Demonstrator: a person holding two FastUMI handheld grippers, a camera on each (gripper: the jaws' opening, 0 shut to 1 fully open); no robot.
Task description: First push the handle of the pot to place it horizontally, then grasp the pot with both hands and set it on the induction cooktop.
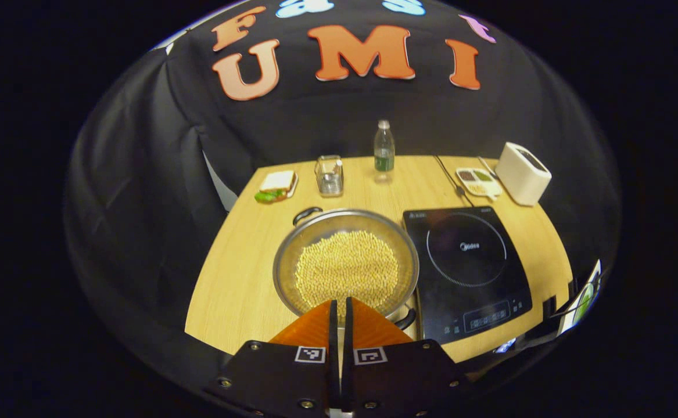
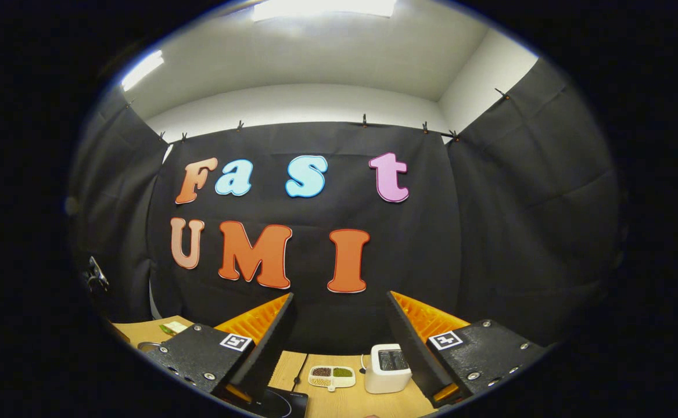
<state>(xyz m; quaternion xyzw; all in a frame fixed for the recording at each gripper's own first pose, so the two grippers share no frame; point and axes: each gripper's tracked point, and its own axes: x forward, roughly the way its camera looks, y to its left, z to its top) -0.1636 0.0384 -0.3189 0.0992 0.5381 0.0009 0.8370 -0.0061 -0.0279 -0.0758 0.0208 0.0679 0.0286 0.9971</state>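
Left gripper [image 1: 339, 307] fingers together, low centre of frame, over near rim of the pot [image 1: 345, 264] — pot sits centre, just left of induction cooktop [image 1: 465, 271]. Right gripper [image 2: 339, 325] fingers wide apart, gripping nothing — aimed at booth wall.

Shiny metal pot [image 1: 345, 264], wood-grain table [image 1: 234, 273]

The left gripper view looks down from the near edge over the worktop [image 1: 228, 278]; the right gripper view faces the far wall, sharing the toaster [image 1: 523, 173] [image 2: 387, 367].
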